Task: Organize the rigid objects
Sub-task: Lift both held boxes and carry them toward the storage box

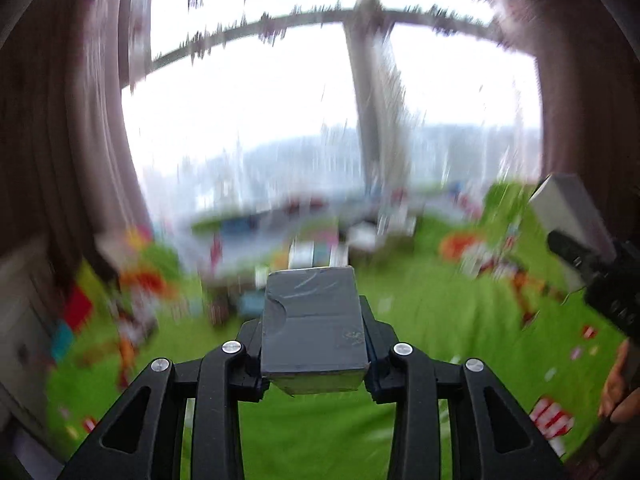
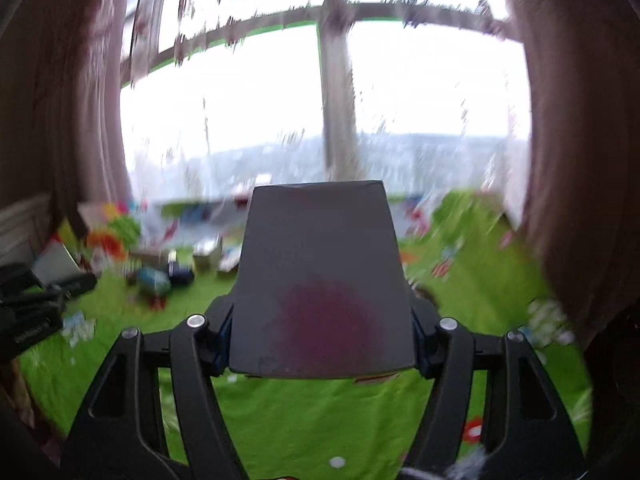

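Only leftward: right tongs (image 1: 560, 216) gripping grey box (image 1: 568, 208).

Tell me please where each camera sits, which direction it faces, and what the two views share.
Left wrist: sits on the left tongs, looking forward over a green cloth toward a bright window; they clamp a dark grey box; the right tongs, carrying a grey box, and a hand show at the right edge.
Right wrist: sits on the right tongs, facing the same window; they clamp a grey box; the left tongs show at the left edge.
Shared: window, curtains, green cloth, blurred clutter.
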